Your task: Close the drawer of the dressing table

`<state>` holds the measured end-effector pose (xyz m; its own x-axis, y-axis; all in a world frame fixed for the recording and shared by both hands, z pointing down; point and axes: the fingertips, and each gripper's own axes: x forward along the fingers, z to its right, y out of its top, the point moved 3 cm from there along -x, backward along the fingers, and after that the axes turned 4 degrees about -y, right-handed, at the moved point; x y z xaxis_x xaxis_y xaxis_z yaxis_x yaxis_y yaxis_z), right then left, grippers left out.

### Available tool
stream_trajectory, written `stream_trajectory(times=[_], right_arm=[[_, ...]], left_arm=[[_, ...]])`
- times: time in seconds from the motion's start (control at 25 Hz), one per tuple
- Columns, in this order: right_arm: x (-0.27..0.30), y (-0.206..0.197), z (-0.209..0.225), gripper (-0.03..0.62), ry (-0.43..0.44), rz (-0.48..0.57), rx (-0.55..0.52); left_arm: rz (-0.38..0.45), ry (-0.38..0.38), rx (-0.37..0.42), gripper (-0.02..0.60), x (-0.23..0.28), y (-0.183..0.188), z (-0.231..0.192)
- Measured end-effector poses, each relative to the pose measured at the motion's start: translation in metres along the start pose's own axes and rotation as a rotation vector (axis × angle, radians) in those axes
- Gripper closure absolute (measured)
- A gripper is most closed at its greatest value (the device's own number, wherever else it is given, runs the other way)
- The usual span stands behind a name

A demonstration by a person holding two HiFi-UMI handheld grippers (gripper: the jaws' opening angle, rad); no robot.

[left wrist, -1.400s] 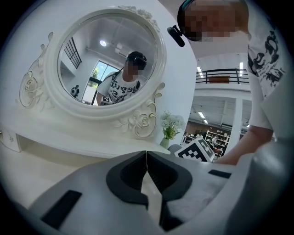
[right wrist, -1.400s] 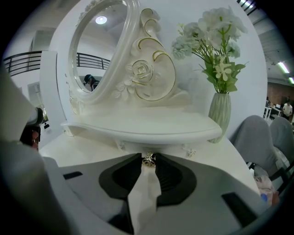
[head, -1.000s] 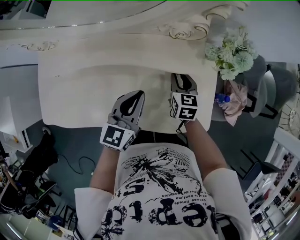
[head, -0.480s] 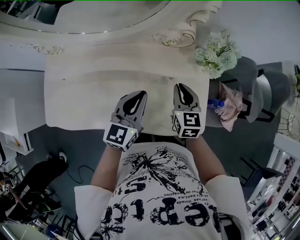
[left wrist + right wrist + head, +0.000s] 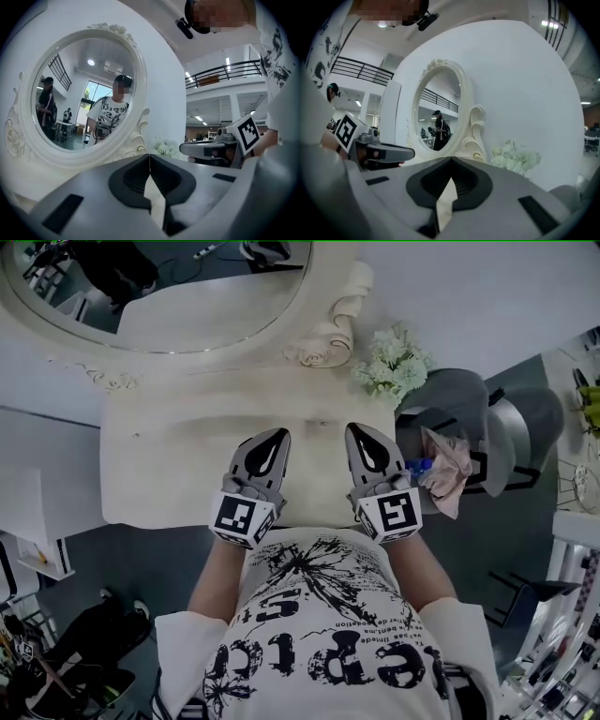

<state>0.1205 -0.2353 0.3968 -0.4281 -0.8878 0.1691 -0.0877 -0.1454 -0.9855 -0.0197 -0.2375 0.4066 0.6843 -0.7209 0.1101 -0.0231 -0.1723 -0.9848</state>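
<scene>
The cream dressing table (image 5: 169,456) lies below me in the head view, with its oval mirror (image 5: 169,296) at the back. Its drawer is hidden under the tabletop, so I cannot tell how it stands. My left gripper (image 5: 278,434) hovers over the table's front middle, jaws shut and empty, tips meeting (image 5: 149,157). My right gripper (image 5: 359,427) hovers beside it to the right. Its jaws have just been closing and now meet (image 5: 451,160) with nothing between them. Both point level toward the mirror (image 5: 79,93).
White flowers (image 5: 389,362) stand at the table's back right corner. A grey chair (image 5: 506,427) right of the table holds a pink cloth (image 5: 445,470) and a blue-capped bottle (image 5: 419,465). Dark clutter and cables lie on the floor at lower left.
Both grippers have risen from the table's front edge, the right one more. The right gripper's jaws went from apart to shut. The mirror has come further into the head view.
</scene>
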Motion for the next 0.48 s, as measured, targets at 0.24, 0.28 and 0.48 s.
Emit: stream_trajectory(times=[0.24, 0.28, 0.48], right_arm=[[-0.015, 0.03, -0.002, 0.578, -0.004, 0.072, -0.036], [-0.016, 0.03, -0.001, 0.579, -0.01, 0.074, -0.03], [-0.014, 0.026, -0.002, 0.579, 0.0, 0.062, -0.027]], left_arm=[[0.036, -0.015, 0.114, 0.563, 0.0, 0.032, 0.011], [0.039, -0.016, 0.123, 0.563, 0.001, 0.035, 0.012], [0.044, -0.009, 0.128, 0.563, 0.004, 0.039, 0.012]])
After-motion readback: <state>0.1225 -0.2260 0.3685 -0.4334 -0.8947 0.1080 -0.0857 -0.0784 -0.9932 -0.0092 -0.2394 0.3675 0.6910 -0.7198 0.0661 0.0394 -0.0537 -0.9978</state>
